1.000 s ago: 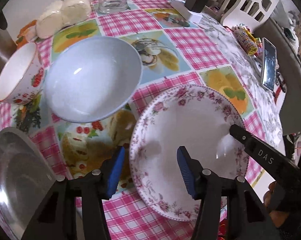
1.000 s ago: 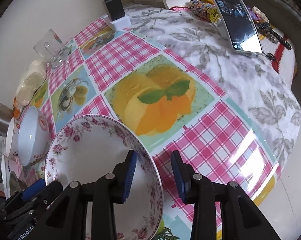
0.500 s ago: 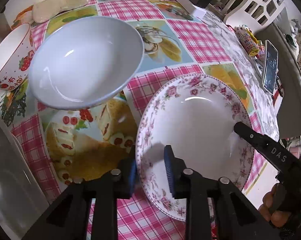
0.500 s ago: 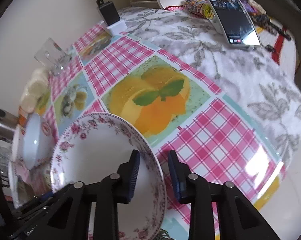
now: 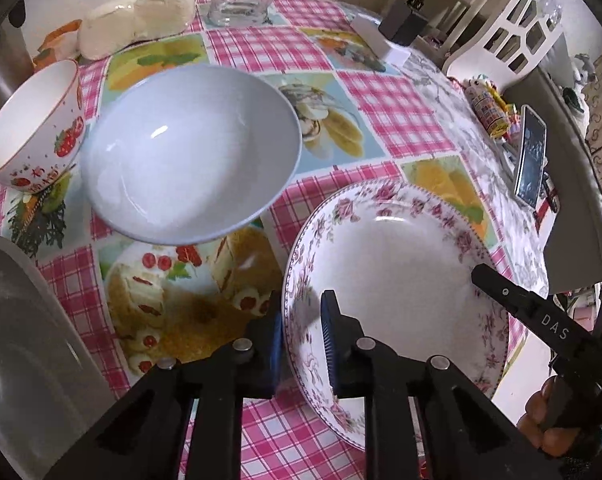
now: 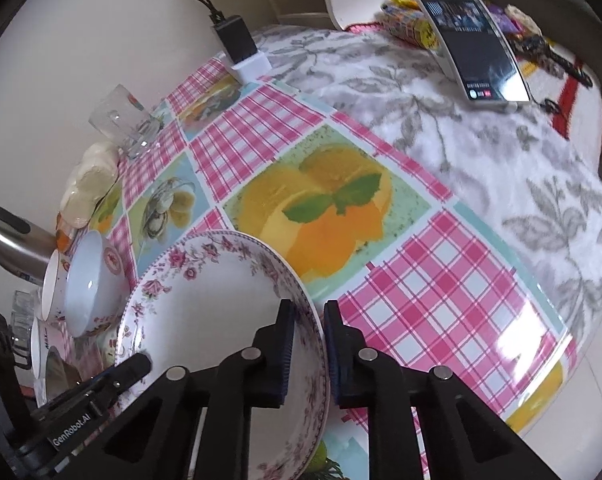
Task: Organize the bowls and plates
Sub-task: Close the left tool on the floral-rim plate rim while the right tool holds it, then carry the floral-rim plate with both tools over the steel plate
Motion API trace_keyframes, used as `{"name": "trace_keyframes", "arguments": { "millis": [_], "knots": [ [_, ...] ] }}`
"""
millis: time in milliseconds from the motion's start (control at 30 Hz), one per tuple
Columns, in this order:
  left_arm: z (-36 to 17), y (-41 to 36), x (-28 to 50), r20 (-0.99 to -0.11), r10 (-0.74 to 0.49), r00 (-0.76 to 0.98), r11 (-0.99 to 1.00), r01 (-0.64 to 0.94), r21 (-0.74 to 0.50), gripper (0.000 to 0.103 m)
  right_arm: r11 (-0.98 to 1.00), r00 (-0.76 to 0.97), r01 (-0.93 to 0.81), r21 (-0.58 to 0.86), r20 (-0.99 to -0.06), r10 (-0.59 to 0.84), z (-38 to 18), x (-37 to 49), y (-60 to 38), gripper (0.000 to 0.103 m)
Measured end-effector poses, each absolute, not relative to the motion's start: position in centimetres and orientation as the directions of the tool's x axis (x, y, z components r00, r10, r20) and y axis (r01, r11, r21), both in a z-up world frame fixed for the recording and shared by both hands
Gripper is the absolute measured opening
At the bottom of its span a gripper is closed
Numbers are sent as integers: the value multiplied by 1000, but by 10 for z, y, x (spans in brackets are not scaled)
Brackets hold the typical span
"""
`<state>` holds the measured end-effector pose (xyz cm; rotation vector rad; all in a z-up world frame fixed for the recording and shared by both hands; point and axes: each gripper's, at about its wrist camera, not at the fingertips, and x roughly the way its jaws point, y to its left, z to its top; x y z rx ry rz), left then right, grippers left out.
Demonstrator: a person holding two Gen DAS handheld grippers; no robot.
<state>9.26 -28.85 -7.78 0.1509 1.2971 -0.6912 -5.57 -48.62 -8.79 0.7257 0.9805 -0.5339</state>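
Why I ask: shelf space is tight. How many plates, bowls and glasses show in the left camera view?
Plates: 2, floral plate and steel plate
Bowls: 2, plain bowl and strawberry bowl
Glass: 1
Total: 5

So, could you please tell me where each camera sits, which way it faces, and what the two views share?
Left wrist: on the left gripper, looking steeply down at the floral plate, white bowl and strawberry bowl; its black fingers and a hand show.
Right wrist: on the right gripper, looking down across the tablecloth towards the phone; only its fingers show.
Shared: both grippers clamp the plate's opposite rims; each sees the other gripper.
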Motion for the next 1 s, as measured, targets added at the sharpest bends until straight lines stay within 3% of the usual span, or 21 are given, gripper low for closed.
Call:
{"name": "trace_keyframes", "arguments": {
  "millis": [400, 1000],
  "knots": [
    [-41, -273, 103, -865, -481, 142, 778, 524, -347, 18, 683, 543, 645, 343, -834, -94, -59, -50, -477, 11],
    [17, -220, 104, -787, -550, 278, 779, 512, -363, 18, 765, 656, 540, 351, -745, -122, -4, -39, -431, 11]
  ]
}}
